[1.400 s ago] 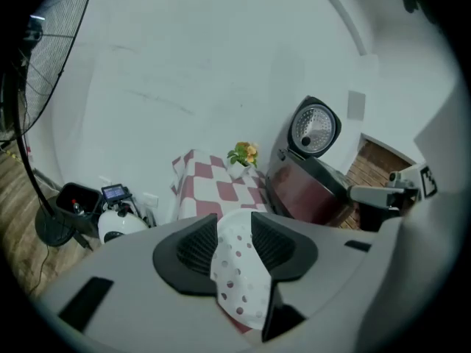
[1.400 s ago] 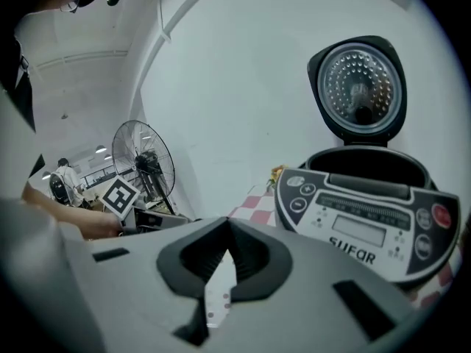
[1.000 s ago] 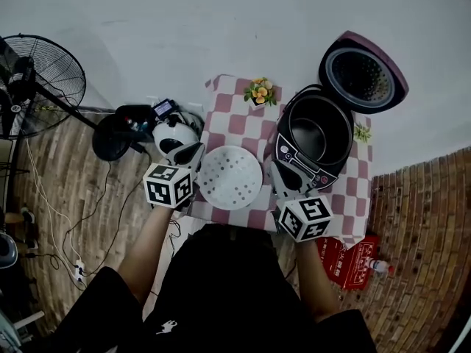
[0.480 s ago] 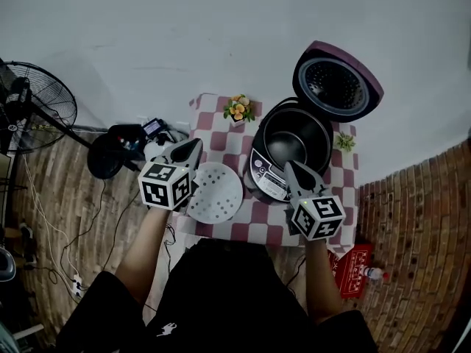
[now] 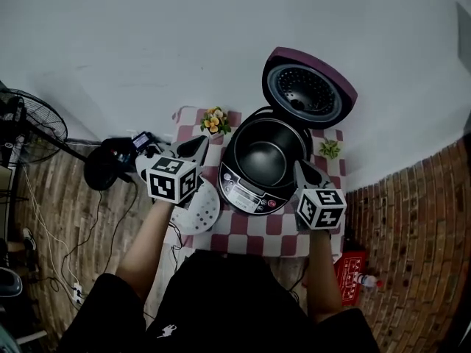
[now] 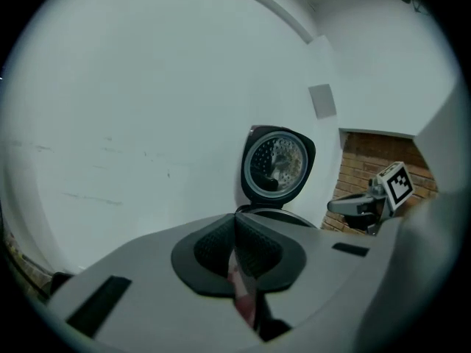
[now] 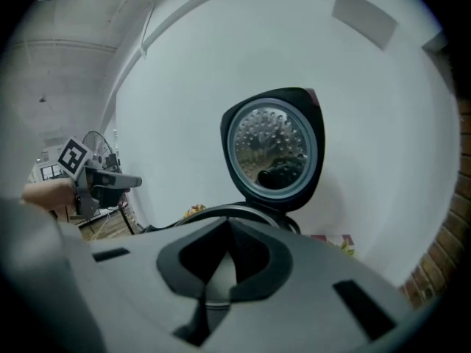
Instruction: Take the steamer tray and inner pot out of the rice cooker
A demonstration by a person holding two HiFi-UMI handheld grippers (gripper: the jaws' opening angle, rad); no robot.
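Steamer tray [image 5: 200,210] out at desk's [image 5: 280,234] left edge — inner pot [image 5: 266,151] not yet; left hand-held gripper [image 5: 197,147] and right hand-held gripper [image 5: 303,169] closed, empty.

Inner pot [image 5: 266,151] in rice cooker [image 5: 246,193] on table [image 5: 283,231]; steamer tray [image 5: 200,213] left of cooker; flowers [image 5: 215,120] behind tray.

Person: black short-sleeved top [image 5: 221,293], with a small white emblem [image 5: 168,329] low on its left side. Hand tools: left gripper [image 5: 199,144] and right gripper [image 5: 300,165], pale grey moulded shells, each carrying a white cube [image 5: 171,180] printed with black square markers. Fingers [image 6: 254,245] are lined with dark, finely ribbed pads. Black rectangular slots [image 6: 99,305] are sunk in the shells.
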